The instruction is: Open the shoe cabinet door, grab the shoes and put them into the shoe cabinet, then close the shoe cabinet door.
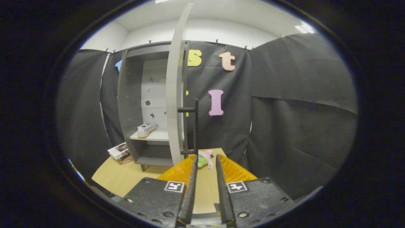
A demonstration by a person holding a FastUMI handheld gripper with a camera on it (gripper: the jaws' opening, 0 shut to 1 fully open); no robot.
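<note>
The fingers (206,157) stand a little apart, gripping nothing, just near of the black handle (196,125) on the open cabinet door (174,95). 1 shoe (146,129) rests on the cabinet's shelf (155,136), far left on the table (126,177).

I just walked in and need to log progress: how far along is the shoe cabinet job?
Mostly done, it seems. The cabinet door stands open and a shoe already sits on the shelf. The gripper holds nothing, its fingers slightly apart just short of the door's black handle. Closing the door is left.
</note>
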